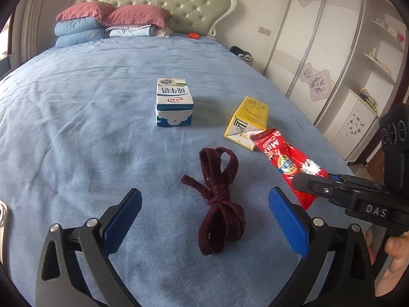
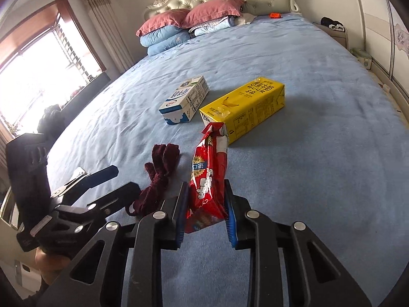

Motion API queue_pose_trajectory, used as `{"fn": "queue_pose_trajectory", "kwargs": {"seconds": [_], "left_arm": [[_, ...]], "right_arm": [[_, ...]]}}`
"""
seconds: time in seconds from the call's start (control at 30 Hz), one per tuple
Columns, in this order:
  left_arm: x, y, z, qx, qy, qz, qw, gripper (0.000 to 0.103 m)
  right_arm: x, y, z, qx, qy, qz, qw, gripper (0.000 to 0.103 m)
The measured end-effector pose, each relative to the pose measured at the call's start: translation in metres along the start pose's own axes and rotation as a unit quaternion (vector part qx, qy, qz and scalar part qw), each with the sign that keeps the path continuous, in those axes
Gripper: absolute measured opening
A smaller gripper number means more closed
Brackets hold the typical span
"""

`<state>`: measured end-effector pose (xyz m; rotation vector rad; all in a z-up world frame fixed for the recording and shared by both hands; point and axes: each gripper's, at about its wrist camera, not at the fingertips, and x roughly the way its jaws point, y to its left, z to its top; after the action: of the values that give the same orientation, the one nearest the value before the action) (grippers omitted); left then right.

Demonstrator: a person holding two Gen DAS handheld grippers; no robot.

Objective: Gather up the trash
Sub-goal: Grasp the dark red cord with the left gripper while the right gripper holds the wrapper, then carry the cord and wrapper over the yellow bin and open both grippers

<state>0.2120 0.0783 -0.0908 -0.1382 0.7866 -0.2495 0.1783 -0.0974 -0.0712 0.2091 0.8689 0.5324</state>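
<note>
On the blue bed (image 1: 76, 128) lie a blue-and-white milk carton (image 1: 173, 102), a yellow banana-milk carton (image 1: 249, 120) and a knotted maroon cord (image 1: 219, 199). My left gripper (image 1: 204, 204) is open, its blue pads on either side of the cord, just above the bedspread. My right gripper (image 2: 205, 194) is shut on a red candy wrapper (image 2: 208, 179) and holds it up off the bed in front of the yellow carton (image 2: 245, 107). The wrapper (image 1: 288, 163) and right gripper (image 1: 332, 189) also show in the left wrist view at the right. The milk carton (image 2: 184, 102) and cord (image 2: 158, 179) lie left of the wrapper.
Pink and blue pillows (image 1: 102, 23) are stacked at the padded headboard (image 1: 179, 2). A small orange object (image 1: 193, 35) lies near them. A wardrobe (image 1: 319, 38) stands to the right of the bed, a bright window (image 2: 38, 76) to the left.
</note>
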Motion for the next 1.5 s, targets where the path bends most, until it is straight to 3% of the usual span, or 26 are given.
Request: {"fn": "queue_pose_trajectory", "kwargs": {"seconds": [0.07, 0.17, 0.2, 0.27, 0.33, 0.4, 0.6, 0.93, 1.2, 1.5], "left_arm": [[0.013, -0.001, 0.004, -0.007, 0.021, 0.008, 0.9997, 0.095], [0.035, -0.003, 0.006, -0.005, 0.054, 0.013, 0.9984, 0.076], [0.043, -0.005, 0.006, -0.002, 0.065, 0.027, 0.9975, 0.066], [0.046, -0.011, 0.005, 0.009, 0.058, 0.053, 0.9968, 0.062], [0.043, -0.016, 0.006, 0.014, 0.053, 0.043, 0.9975, 0.036], [0.041, -0.019, 0.005, 0.016, 0.053, 0.036, 0.9978, 0.028], [0.025, -0.044, 0.002, 0.019, 0.043, 0.017, 0.9988, 0.026], [0.001, -0.148, -0.006, 0.088, 0.037, -0.041, 0.9946, 0.026], [0.022, -0.248, -0.016, 0.137, 0.068, -0.102, 0.983, 0.026], [0.064, -0.353, -0.035, 0.186, 0.119, -0.164, 0.9614, 0.026]], "right_arm": [[-0.009, -0.004, -0.004, 0.004, -0.004, 0.008, 1.0, 0.026], [-0.022, -0.009, -0.013, 0.01, -0.012, 0.013, 1.0, 0.026], [-0.028, -0.011, -0.018, 0.013, -0.017, 0.015, 1.0, 0.026], [-0.039, -0.012, -0.026, 0.019, -0.025, 0.028, 0.999, 0.026], [-0.051, -0.014, -0.035, 0.019, -0.033, 0.031, 0.999, 0.026], [-0.061, -0.015, -0.039, 0.015, -0.04, 0.025, 0.999, 0.026], [-0.083, -0.035, -0.045, 0.031, -0.058, 0.019, 0.998, 0.026], [-0.148, -0.082, -0.068, 0.071, -0.117, -0.001, 0.991, 0.026], [-0.205, -0.146, -0.103, 0.107, -0.14, -0.041, 0.984, 0.026], [-0.261, -0.222, -0.149, 0.155, -0.16, -0.094, 0.97, 0.026]]}}
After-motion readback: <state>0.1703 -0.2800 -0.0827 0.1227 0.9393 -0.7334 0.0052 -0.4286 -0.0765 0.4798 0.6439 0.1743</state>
